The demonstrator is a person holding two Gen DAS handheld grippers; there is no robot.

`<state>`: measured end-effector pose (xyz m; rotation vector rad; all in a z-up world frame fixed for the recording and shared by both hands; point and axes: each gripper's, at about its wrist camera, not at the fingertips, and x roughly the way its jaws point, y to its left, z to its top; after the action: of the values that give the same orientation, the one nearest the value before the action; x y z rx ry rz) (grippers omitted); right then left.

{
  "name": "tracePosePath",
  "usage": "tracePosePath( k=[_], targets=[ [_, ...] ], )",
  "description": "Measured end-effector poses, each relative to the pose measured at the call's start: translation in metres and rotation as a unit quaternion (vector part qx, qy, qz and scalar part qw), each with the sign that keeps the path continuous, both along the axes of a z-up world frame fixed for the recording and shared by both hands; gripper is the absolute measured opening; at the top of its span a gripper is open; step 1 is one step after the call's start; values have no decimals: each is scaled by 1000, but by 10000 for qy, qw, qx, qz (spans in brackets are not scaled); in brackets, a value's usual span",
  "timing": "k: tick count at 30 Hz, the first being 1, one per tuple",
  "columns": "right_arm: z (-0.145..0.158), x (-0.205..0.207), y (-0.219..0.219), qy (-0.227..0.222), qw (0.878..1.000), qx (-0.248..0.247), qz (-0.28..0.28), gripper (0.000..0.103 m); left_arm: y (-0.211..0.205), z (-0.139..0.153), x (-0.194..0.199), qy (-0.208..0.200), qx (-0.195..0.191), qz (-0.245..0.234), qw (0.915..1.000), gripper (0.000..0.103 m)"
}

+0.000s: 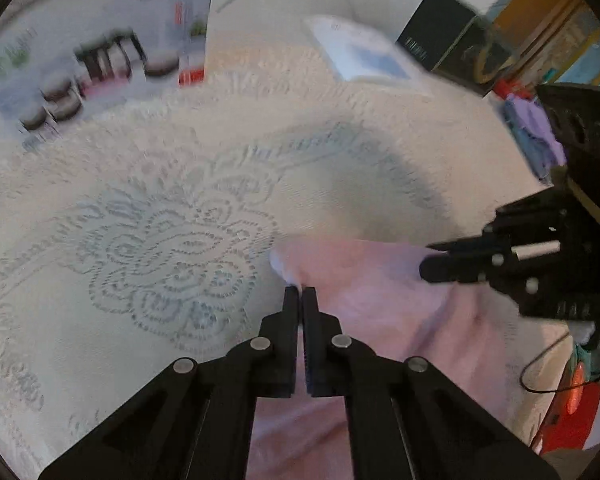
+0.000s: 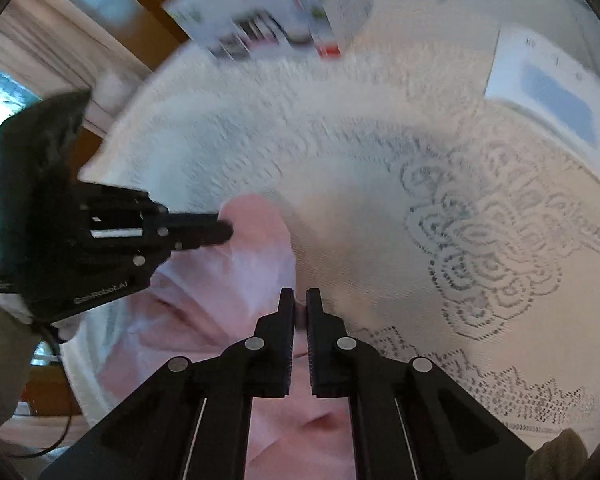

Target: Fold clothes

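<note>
Left wrist view: our left gripper point(image 1: 299, 292) pinches the pink garment point(image 1: 380, 320) edge. Our right gripper point(image 2: 300, 294) clamps the same edge alongside, the cloth trailing back toward us.

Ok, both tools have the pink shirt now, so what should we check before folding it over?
1. Left tool shut on the pink shirt: ok, it pinches an edge at its tips.
2. Right tool shut on the shirt: ok, pink cloth sits between its fingers.
3. Tools apart from each other: ok, a stretch of shirt lies between them.
4. Room on the white patterned bedspread ahead: ok, bare up to the white box.
5. Shirt flat, no bunching: not ok, wrinkles show near the right tool.
6. Far end of the shirt lying straight: cannot tell, it is out of view.
</note>
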<state>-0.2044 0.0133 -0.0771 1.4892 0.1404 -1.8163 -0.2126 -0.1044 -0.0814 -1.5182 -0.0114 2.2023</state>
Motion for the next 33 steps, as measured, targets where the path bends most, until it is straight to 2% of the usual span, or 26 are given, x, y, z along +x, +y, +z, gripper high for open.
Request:
tracePosePath(
  k=[4, 6, 9, 11, 13, 15, 17, 19, 20, 21, 23, 24, 25, 29, 32, 33],
  targets=[
    [36, 38, 19, 341, 9975, -518, 346, 5, 1, 55, 54, 713, 79, -198, 9972, 0],
    [47, 63, 30, 503, 9956, -589, 519, 5, 7, 66, 78, 889, 92, -347, 9954, 0],
    [45, 85, 51, 295, 9968, -521, 534, 6, 18, 61, 119, 622, 164, -628, 9960, 1],
    [38, 89, 63, 171, 9985, -365, 377, 7, 31, 42, 138, 273, -39, -857, 9959, 1],
    [34, 86, 67, 129, 9994, -288, 163, 7, 34, 21, 143, -65, -210, -784, 9967, 1],
    [30, 76, 72, -43, 9990, -427, -126, 7, 27, 14, 133, -120, -251, -462, 9985, 2],
    [26, 63, 74, -213, 9978, -473, -417, 8, 11, 15, 112, -154, -154, 17, 9998, 11],
    [27, 52, 66, -274, 9973, -434, -521, 9, -1, 17, 90, -134, -120, 342, 9993, 45],
    [27, 46, 62, -304, 9970, -414, -573, 9, -7, 18, 76, -122, -67, 440, 9989, 50],
    [27, 40, 58, -333, 9967, -394, -624, 11, -10, 17, 63, -151, -7, 476, 9988, 51],
    [25, 24, 36, -339, 9971, -314, -599, 30, -12, 15, 37, -222, 74, 468, 9986, 51],
    [21, 18, 25, -326, 9977, -205, -562, 51, -11, 11, 25, -251, 96, 418, 9988, 51],
    [18, 12, 14, -313, 9981, -95, -525, 59, -10, 6, 13, -279, 120, 365, 9989, 51],
    [-7, -7, -17, -389, 9976, 491, -296, 59, -2, -13, -22, -585, 229, 220, 9978, 51],
    [-18, -9, -24, -382, 9969, 667, -144, 58, 6, -33, -39, -786, 143, 90, 9968, 51],
    [-22, -10, -27, -381, 9967, 709, -94, 53, 8, -40, -42, -848, 109, 61, 9963, 51]
  ],
)
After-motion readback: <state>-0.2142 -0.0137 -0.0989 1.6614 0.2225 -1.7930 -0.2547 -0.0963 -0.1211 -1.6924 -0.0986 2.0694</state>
